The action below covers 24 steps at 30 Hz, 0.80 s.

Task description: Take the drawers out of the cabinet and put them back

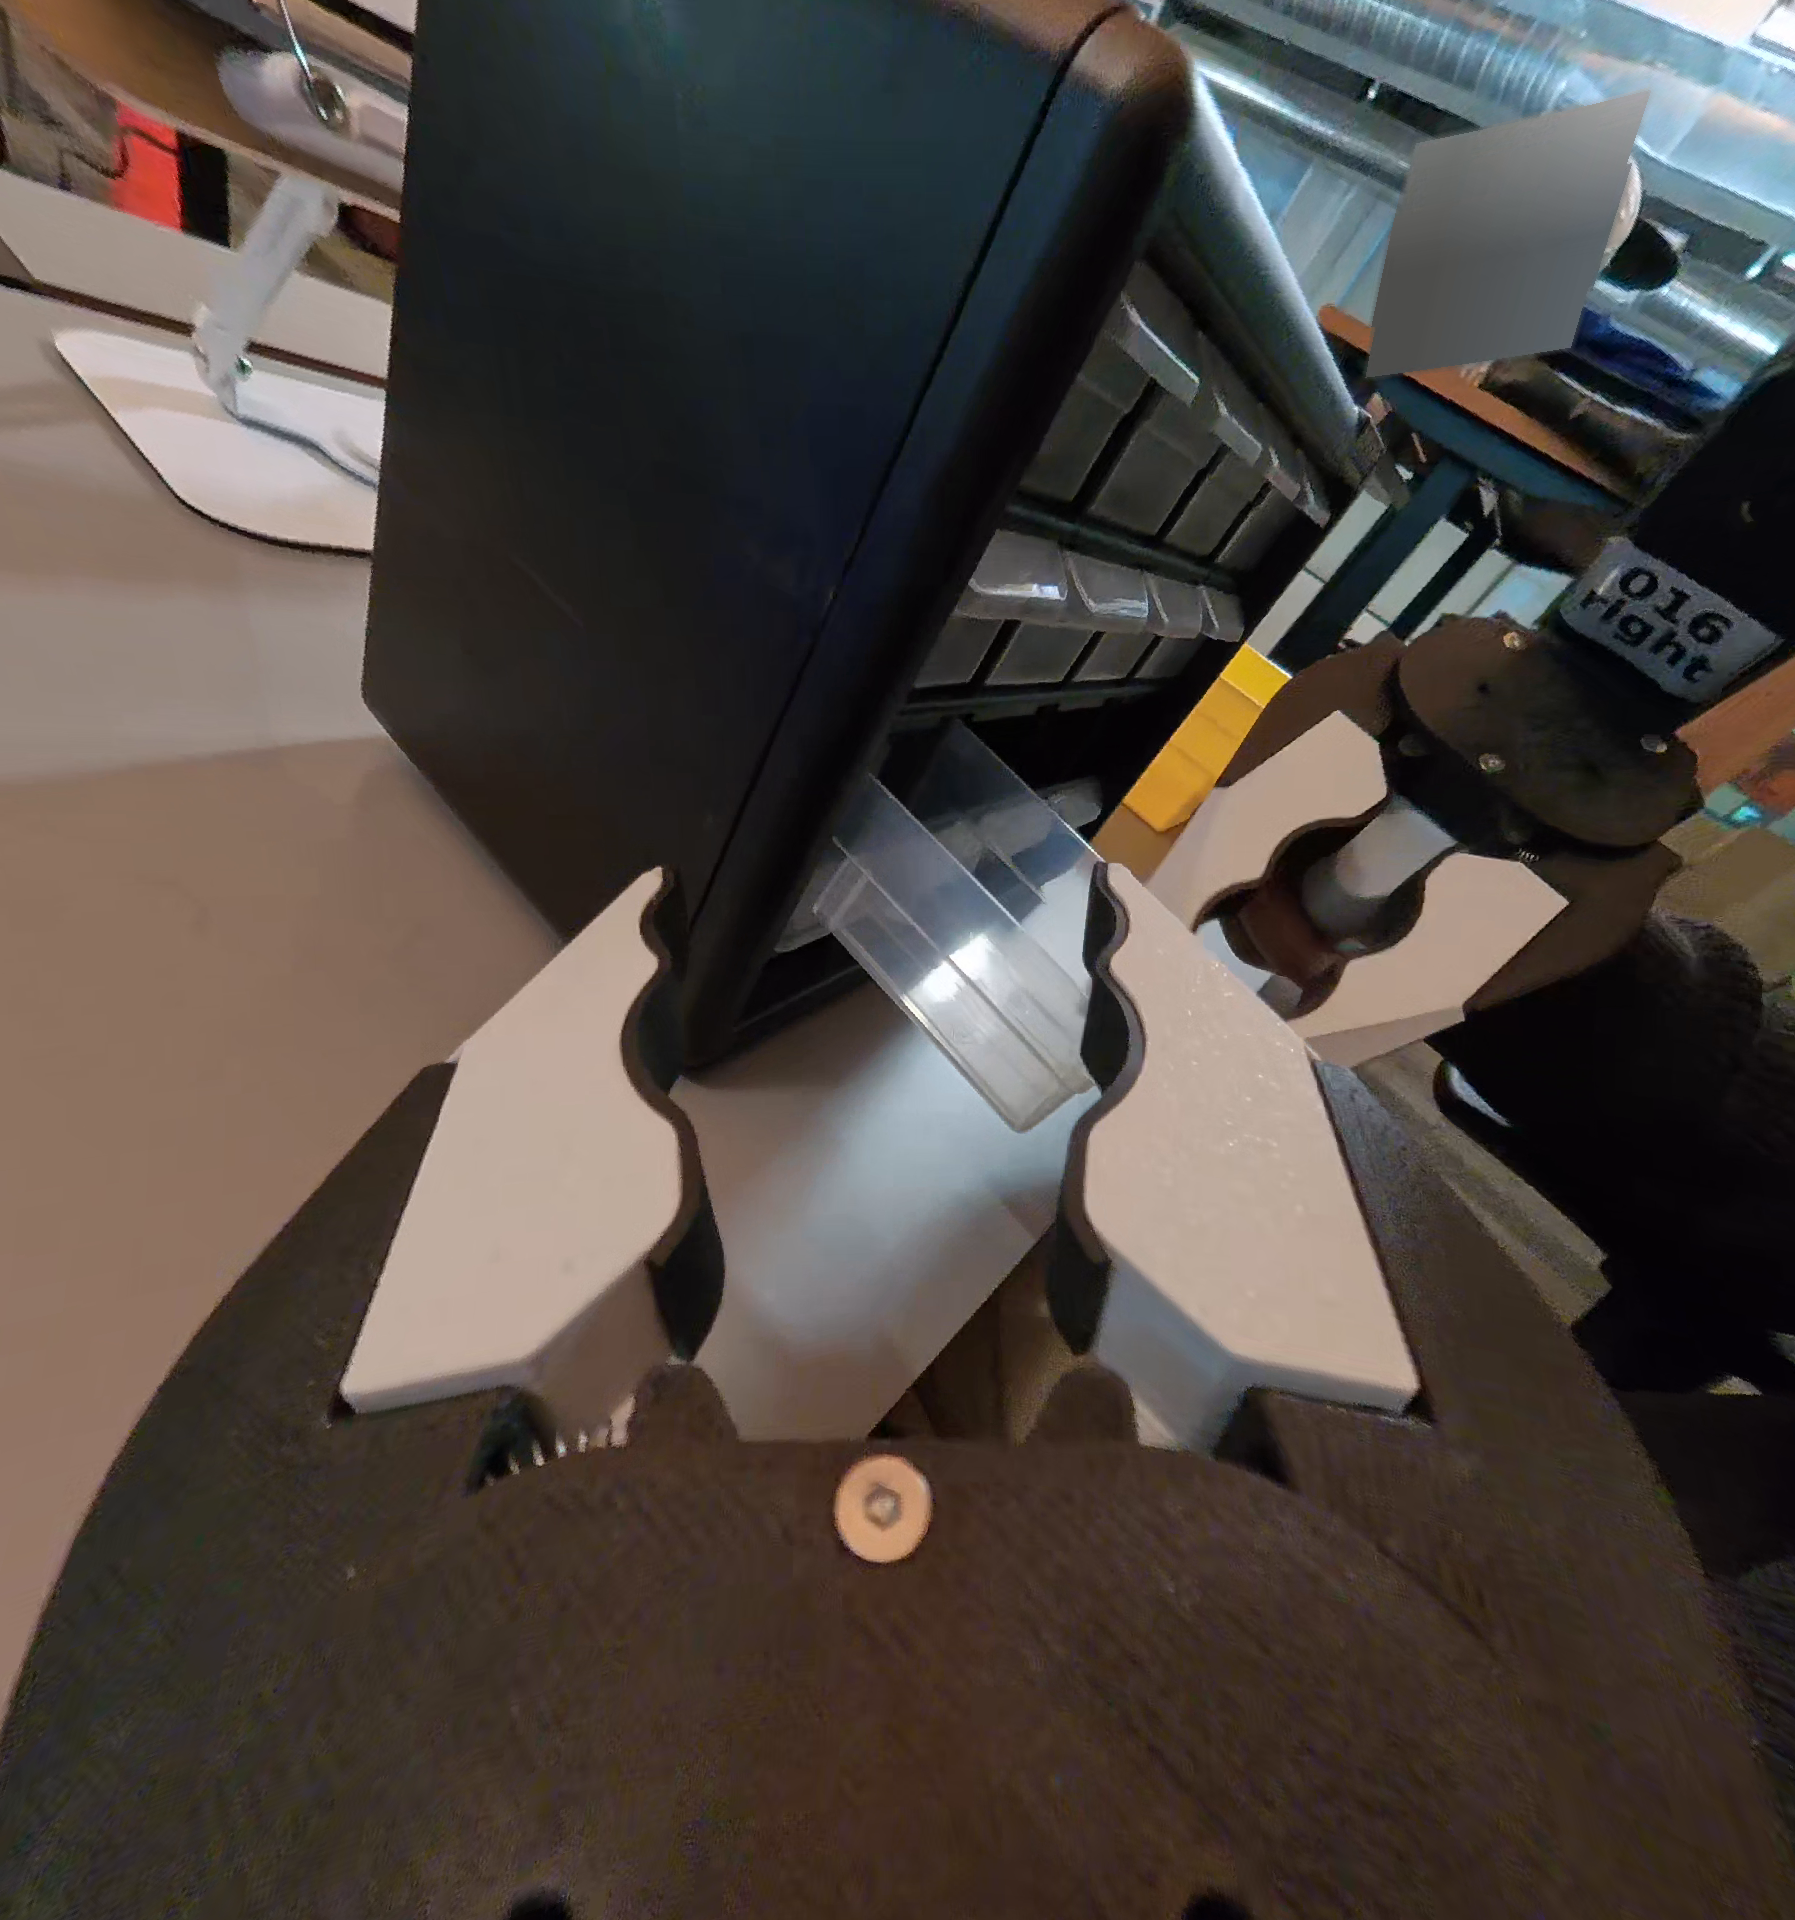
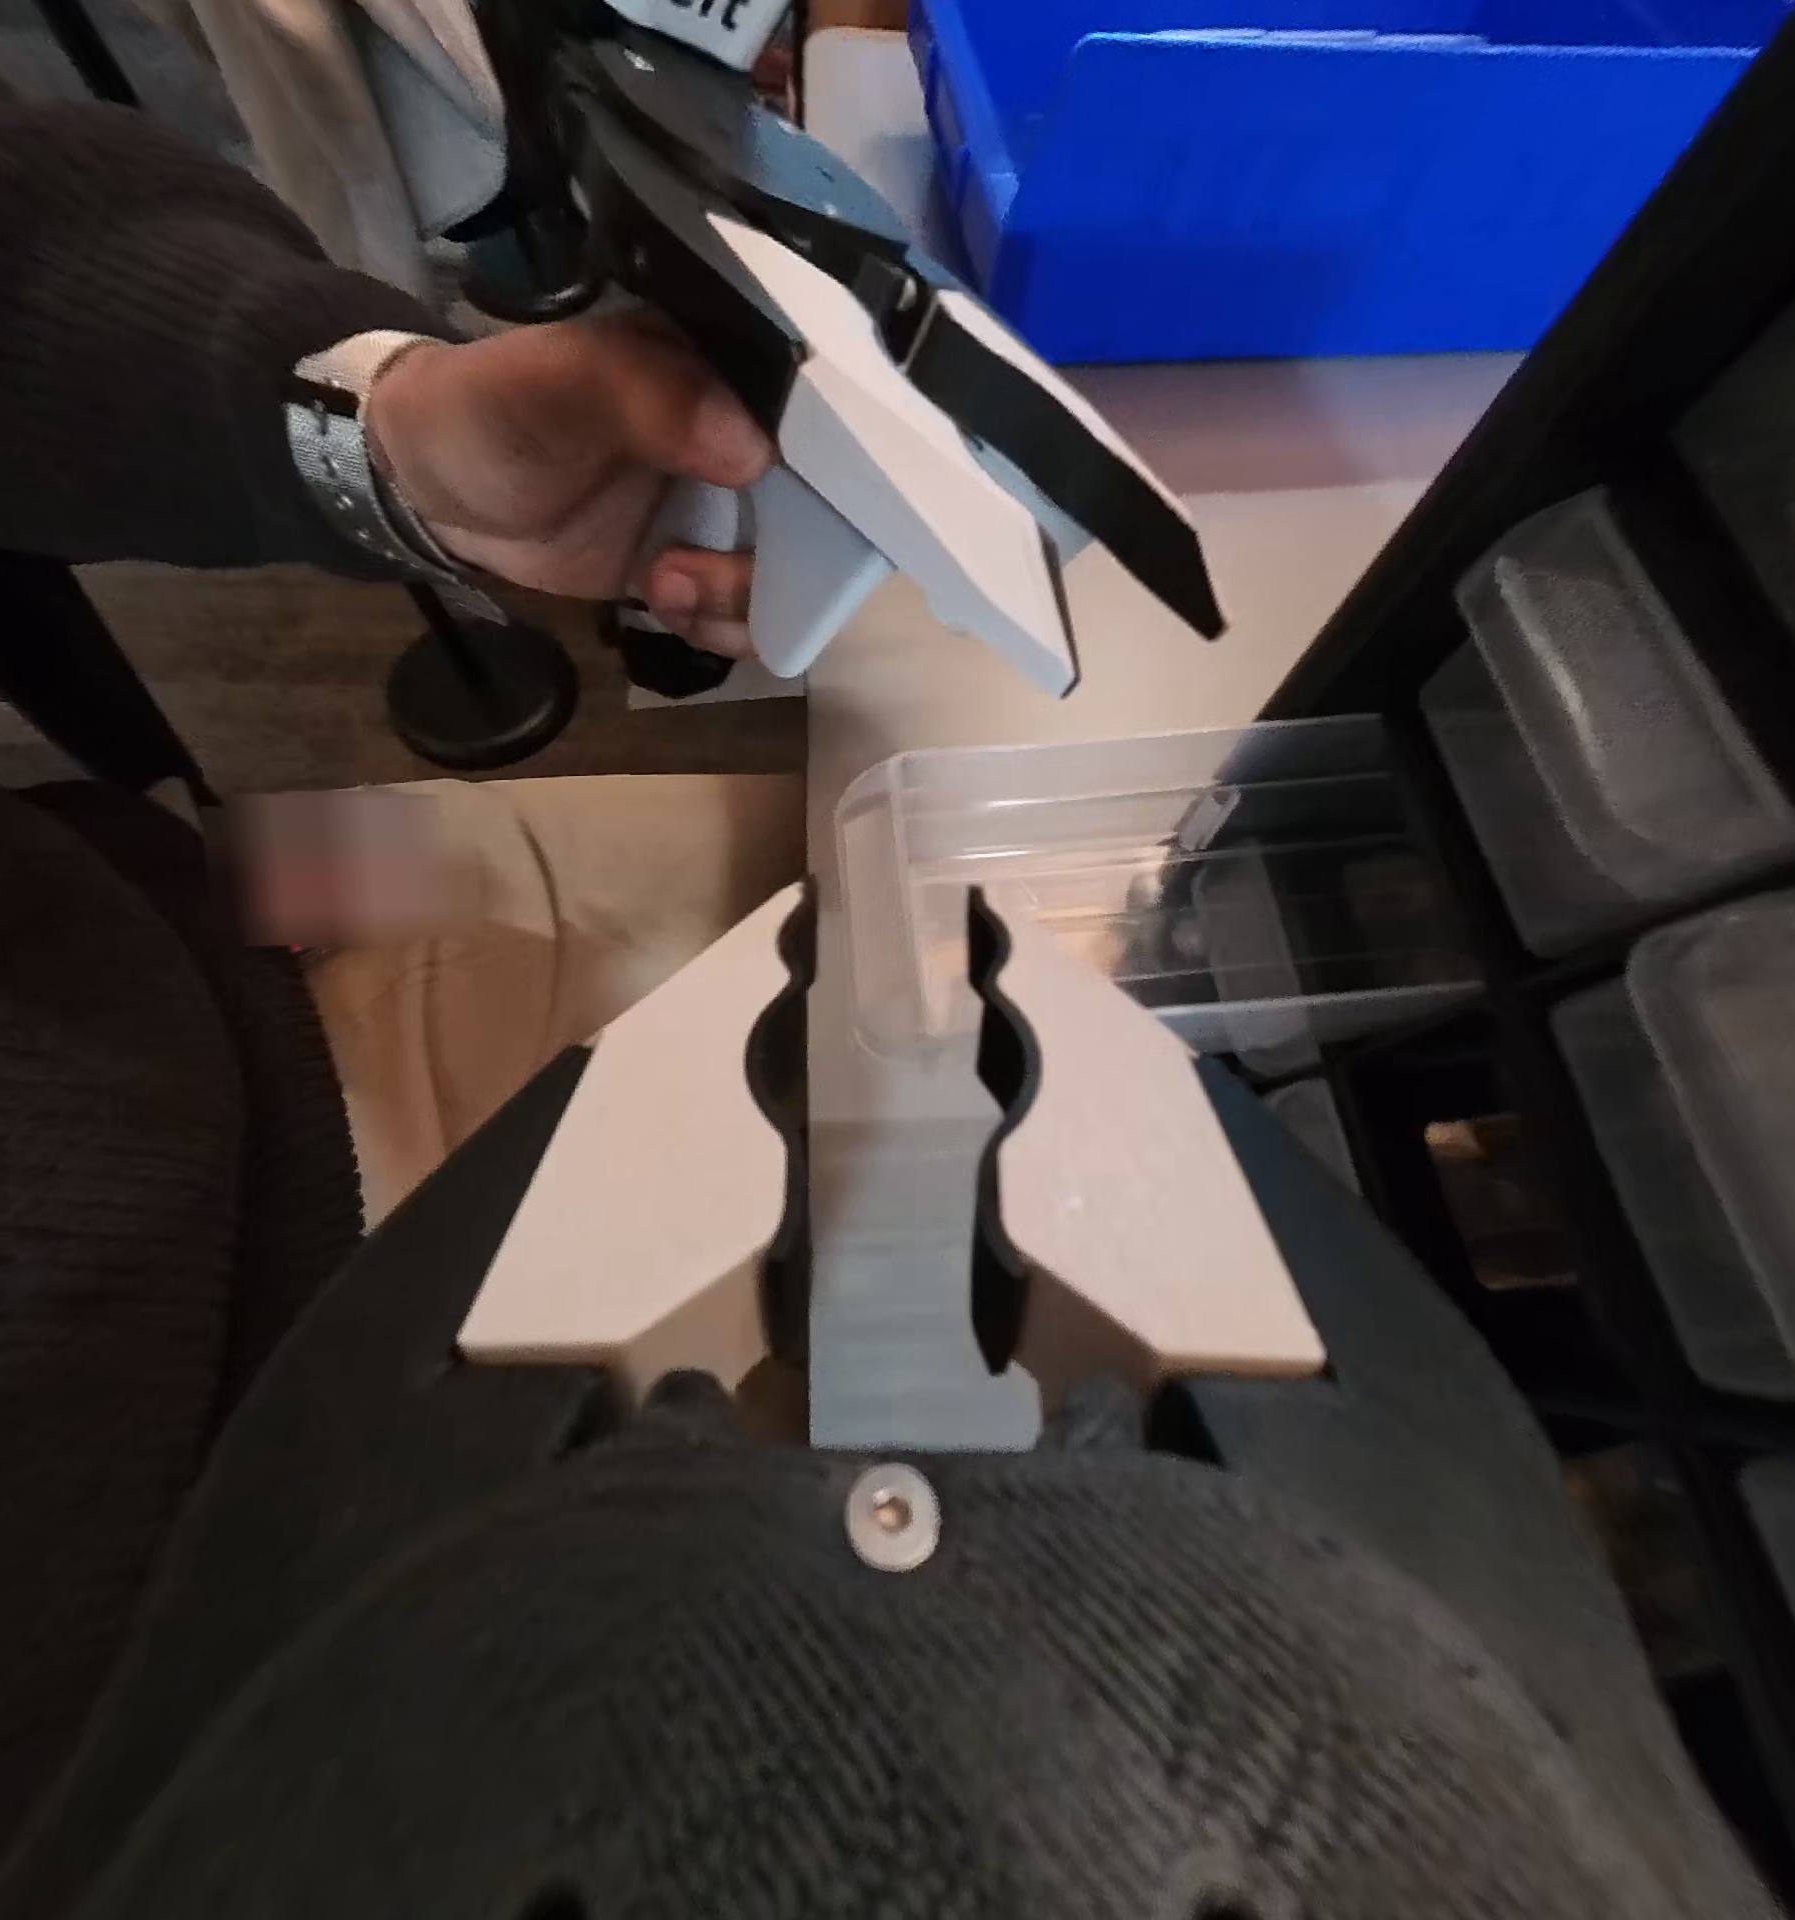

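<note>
Left wrist view: the left claw (image 1: 888,977) is spread at frame centre, its fingers straddling the lower corner of the black cabinet (image 1: 706,416) and a clear drawer (image 1: 960,966) partly pulled out above the bench (image 1: 145,935). Right wrist view: the right claw (image 2: 888,914) is spread around the front end of the clear drawer (image 2: 1132,862) projecting from the cabinet (image 2: 1651,831) at right, pinching nothing, while a hand (image 2: 550,468) holds the left claw (image 2: 1132,644) at upper centre.

Cabinet (image 1: 664,468): black. Drawer (image 2: 1132,873): clear. Bin (image 2: 1340,187): blue. Tabletop (image 1: 145,935): beige. Block (image 1: 1199,753): yellow. Sleeve (image 2: 93,343): dark brown. Hand-held gripper fingers (image 1: 550,1132): white, black-edged.
</note>
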{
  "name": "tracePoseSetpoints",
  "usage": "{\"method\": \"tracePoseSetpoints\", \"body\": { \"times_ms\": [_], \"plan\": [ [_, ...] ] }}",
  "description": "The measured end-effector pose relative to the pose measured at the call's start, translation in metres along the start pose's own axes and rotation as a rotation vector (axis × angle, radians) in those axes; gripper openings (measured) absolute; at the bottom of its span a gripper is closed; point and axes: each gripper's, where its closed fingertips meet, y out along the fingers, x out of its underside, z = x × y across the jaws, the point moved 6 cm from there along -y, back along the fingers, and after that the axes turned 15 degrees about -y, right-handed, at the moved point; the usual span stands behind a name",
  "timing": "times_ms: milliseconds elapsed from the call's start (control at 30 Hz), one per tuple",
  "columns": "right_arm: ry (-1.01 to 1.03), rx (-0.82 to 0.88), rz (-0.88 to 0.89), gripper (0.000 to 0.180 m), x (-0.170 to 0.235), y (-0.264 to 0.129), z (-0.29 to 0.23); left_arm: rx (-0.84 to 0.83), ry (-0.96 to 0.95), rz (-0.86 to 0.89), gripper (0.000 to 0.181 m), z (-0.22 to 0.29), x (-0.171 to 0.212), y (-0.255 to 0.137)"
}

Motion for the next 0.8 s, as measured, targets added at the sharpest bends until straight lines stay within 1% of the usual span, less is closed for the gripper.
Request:
{"method": "tracePoseSetpoints", "body": {
  "times_ms": [67,133,167,233,300,333,367,433,500,567,667,733,800],
  "plan": [
    [-0.017,0.046,-0.004,0.037,0.002,-0.004,-0.001,0.007,-0.024,0.004,0.076,-0.002,0.000,0.000],
    [-0.045,0.105,0.030,0.038,0.001,-0.010,-0.003,0.010,-0.041,0.018,0.077,-0.003,-0.002,-0.002],
    [-0.065,0.151,0.069,0.034,-0.001,-0.014,-0.005,0.009,-0.049,0.026,0.077,-0.004,-0.004,-0.003],
    [-0.103,0.248,0.200,0.020,-0.006,-0.024,-0.014,0.010,-0.067,0.037,0.076,-0.007,-0.006,-0.005],
    [-0.136,0.325,0.335,0.000,-0.008,-0.030,-0.027,0.015,-0.088,0.040,0.077,-0.009,-0.007,-0.005],
    [-0.148,0.346,0.373,0.000,-0.007,-0.029,-0.033,0.017,-0.096,0.042,0.077,-0.010,-0.007,-0.005],
    [-0.150,0.347,0.364,0.000,-0.003,-0.023,-0.037,0.018,-0.101,0.043,0.076,-0.011,-0.007,-0.005],
    [-0.142,0.304,0.252,0.000,0.010,-0.005,-0.039,0.016,-0.093,0.041,0.076,-0.010,-0.007,-0.005],
    [-0.138,0.299,0.201,0.000,0.018,0.007,-0.037,0.012,-0.069,0.035,0.076,-0.008,-0.007,-0.004],
    [-0.119,0.347,0.207,0.000,0.018,0.011,-0.031,0.003,-0.037,0.032,0.075,-0.006,-0.007,-0.004],
    [-0.134,0.477,0.222,0.000,0.015,0.009,-0.022,-0.009,0.001,0.042,0.073,-0.004,-0.009,-0.006],
    [-0.150,0.535,0.190,0.000,0.017,0.011,-0.015,-0.004,0.004,0.046,0.072,-0.003,-0.010,-0.007],
    [-0.146,0.556,0.166,0.000,0.020,0.015,-0.009,0.011,-0.012,0.036,0.069,0.000,-0.011,-0.007]
  ]
}}
